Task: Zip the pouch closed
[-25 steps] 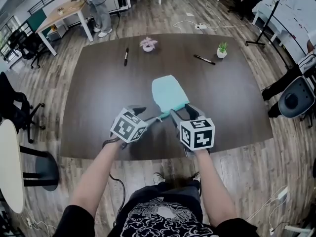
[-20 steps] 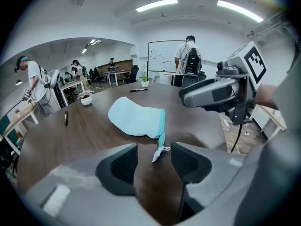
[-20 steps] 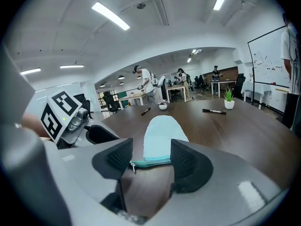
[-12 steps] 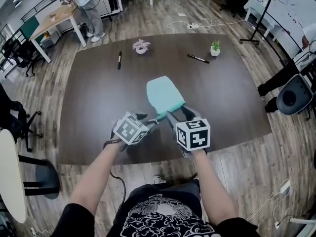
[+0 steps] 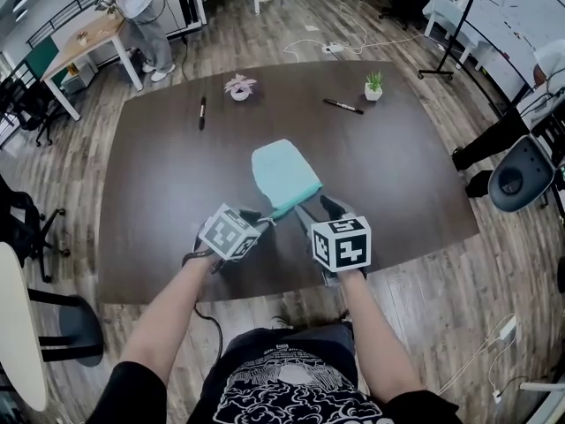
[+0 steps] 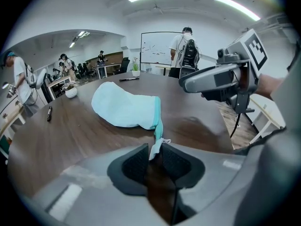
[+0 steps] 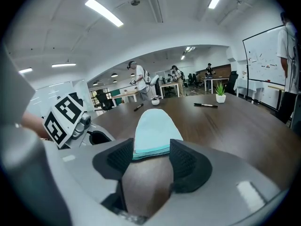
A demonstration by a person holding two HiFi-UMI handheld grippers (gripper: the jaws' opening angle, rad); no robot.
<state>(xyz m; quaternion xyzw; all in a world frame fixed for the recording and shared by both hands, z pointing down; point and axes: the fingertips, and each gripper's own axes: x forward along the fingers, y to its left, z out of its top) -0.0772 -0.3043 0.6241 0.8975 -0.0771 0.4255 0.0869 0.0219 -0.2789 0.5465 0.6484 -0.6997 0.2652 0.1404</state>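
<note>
A light turquoise fabric pouch is laid flat on the dark brown wooden table, a little above the middle of the head view, with its darker teal zip edge turned toward the lower part of the frame, where both tools are held.

The left gripper is placed at the lower left corner of the pouch. In the left gripper view, a pale pull tab at the end of the zip is seen standing upright between the dark pads. The jaws have just been closing, and the tab appears to be pinched between them.

The right gripper is held just right of the left one. In the right gripper view its jaws are spread wide, and the zip end of the pouch is framed between them. No pressing of the pads on the fabric can be made out.

The step in hand is judged to be the taking of a grip, with the zip itself not yet drawn. For the next move, the pouch end would need to be clamped by the right gripper so the fabric is anchored. The tab could then be pulled along the zip edge, in line with the teeth, so that the thin tab is not slipped from the pads.
</note>
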